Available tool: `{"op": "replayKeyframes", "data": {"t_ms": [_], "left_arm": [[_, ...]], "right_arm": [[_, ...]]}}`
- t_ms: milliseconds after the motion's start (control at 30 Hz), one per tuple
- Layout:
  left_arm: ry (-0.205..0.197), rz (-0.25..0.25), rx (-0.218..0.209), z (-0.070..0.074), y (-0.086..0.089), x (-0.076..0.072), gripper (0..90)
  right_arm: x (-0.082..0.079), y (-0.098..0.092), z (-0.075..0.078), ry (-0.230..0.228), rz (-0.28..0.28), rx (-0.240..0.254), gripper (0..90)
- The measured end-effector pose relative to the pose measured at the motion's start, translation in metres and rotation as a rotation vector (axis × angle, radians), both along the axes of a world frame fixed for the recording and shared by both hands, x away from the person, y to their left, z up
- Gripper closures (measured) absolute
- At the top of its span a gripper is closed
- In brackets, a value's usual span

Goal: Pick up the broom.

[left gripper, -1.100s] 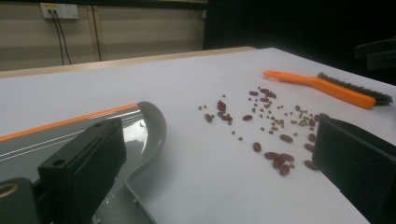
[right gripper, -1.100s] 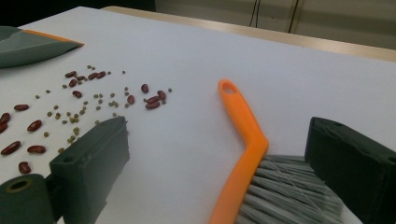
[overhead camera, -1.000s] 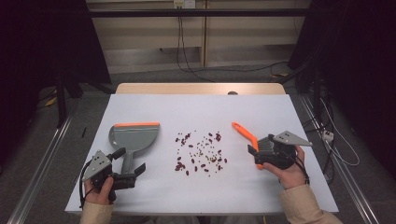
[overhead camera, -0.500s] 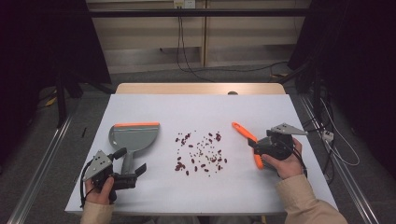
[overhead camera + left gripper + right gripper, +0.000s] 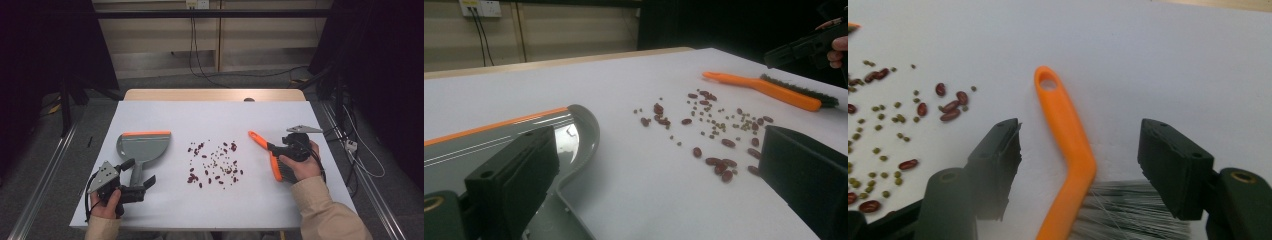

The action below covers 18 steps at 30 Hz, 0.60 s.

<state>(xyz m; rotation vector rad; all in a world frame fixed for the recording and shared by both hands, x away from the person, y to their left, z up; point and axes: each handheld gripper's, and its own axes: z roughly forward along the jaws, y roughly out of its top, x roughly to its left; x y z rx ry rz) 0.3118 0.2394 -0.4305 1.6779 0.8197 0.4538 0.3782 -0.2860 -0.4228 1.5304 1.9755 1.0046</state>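
Between the right claw's (image 5: 1080, 172) spread jaws, orange brush (image 5: 1068, 135), untouched

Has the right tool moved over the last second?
Yes. In the high view the right tool has gone from the near right of the table toward its far edge and now stands over the orange brush, jaws open astride the handle.

One grey dustpan (image 5: 142, 148) with an orange edge is lying on the left of the white surface (image 5: 215, 117). One orange brush (image 5: 270, 155) is lying on the right. Between them, a scatter of beans (image 5: 215, 164) is sitting near the middle: roughly twenty dark red ones and many smaller green ones, too small and too many to count exactly. Two hand-held grippers are showing, the left gripper (image 5: 142, 175) and the right gripper (image 5: 281, 156), one on each side.
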Motion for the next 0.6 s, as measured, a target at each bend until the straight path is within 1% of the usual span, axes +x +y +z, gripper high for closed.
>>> {"op": "replayKeyframes", "data": {"t_ms": [33,67,100,133,167,200,333,400,433,467,533,600], "left_arm": [[-0.001,0.001,-0.001,0.0,0.0,0.0,2.8],[-0.003,0.001,0.001,0.0,0.001,0.0,2.8],[-0.002,0.002,0.0,0.0,0.001,0.0,2.8],[-0.003,0.001,0.002,0.0,0.001,0.0,2.8],[-0.001,0.001,0.0,0.0,0.0,0.0,2.8],[-0.001,0.002,0.001,0.0,0.0,0.001,2.8],[-0.004,-0.002,0.005,0.0,0.0,0.0,2.8],[-0.004,-0.002,0.005,0.0,0.0,-0.001,2.8],[-0.005,-0.001,0.005,0.0,0.0,-0.001,2.8],[-0.007,0.0,0.005,0.0,0.001,-0.001,2.8],[-0.008,0.002,0.003,0.0,0.001,0.0,2.8],[-0.002,0.002,0.0,0.0,0.0,0.001,2.8]], "right_arm": [[0.001,0.001,0.0,0.003,0.0,-0.004,37.4],[0.005,0.001,-0.002,0.028,0.007,-0.008,38.4],[0.005,0.001,-0.002,0.028,0.007,-0.008,38.4],[0.006,0.002,-0.002,0.043,0.004,-0.015,39.5],[0.009,0.002,-0.002,0.076,0.0,-0.008,42.0],[0.009,0.002,-0.002,0.076,0.0,-0.008,42.0],[0.013,0.005,0.001,0.134,-0.022,-0.022,48.5],[0.016,0.006,0.001,0.161,-0.022,-0.028,51.3],[0.017,0.007,0.001,0.176,-0.024,-0.03,54.6],[0.019,0.007,0.0,0.187,-0.019,-0.034,56.0],[0.021,0.007,-0.001,0.223,-0.007,-0.024,57.5],[0.023,0.008,-0.003,0.239,-0.006,-0.032,60.1]]}}
